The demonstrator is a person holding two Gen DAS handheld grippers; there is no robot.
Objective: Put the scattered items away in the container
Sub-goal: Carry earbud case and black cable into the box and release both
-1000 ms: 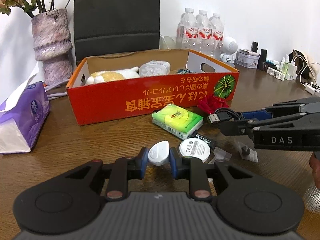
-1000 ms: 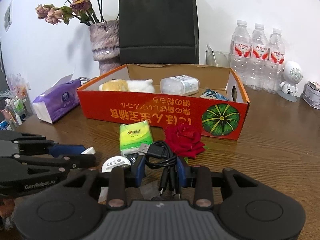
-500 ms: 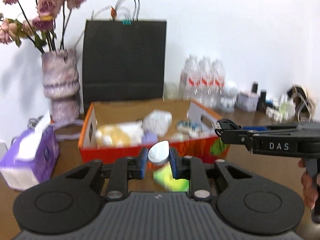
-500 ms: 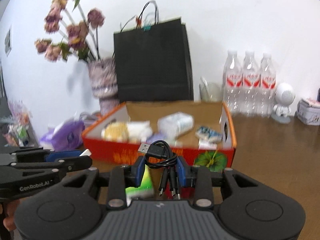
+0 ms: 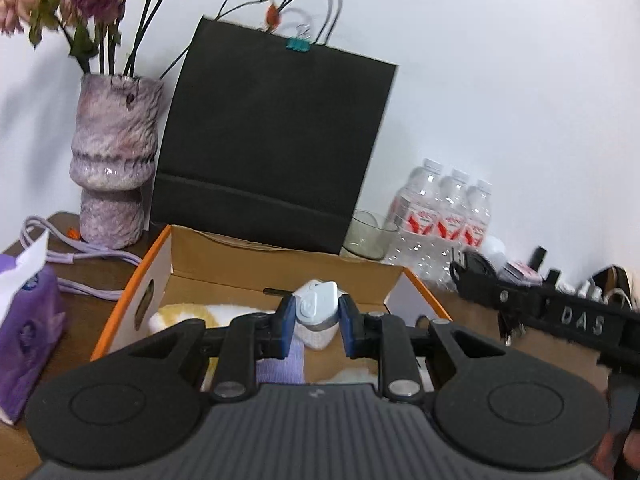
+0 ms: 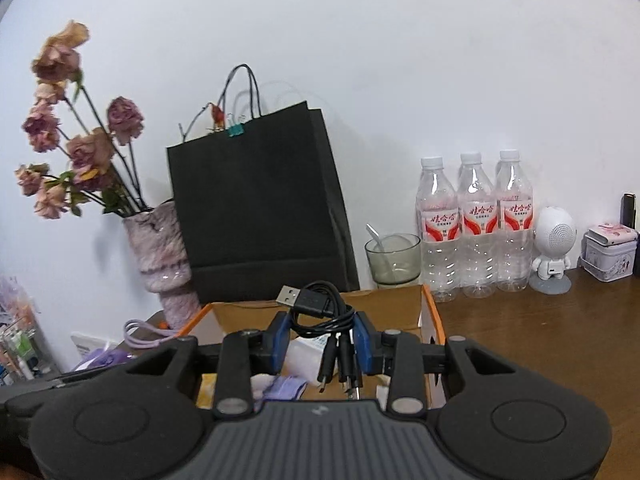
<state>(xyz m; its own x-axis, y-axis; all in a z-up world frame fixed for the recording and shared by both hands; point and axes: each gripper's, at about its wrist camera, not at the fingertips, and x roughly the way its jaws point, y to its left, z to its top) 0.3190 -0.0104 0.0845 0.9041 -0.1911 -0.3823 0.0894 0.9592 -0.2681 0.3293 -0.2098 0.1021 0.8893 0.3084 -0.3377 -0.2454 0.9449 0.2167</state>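
Now both grippers hung over the box [image 5: 280, 276]: left gripper [image 5: 316, 322] pinched the white gadget [image 5: 318, 308], right gripper [image 6: 322, 340] clamped the cable [image 6: 320, 308]. Drop-off step; next, lower and release inside.

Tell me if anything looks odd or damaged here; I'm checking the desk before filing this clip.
Only the flowers in the pink vase stand out: they look wilted and droop. The left gripper holds a white tag, the right gripper a coiled black cable, both over the orange box.
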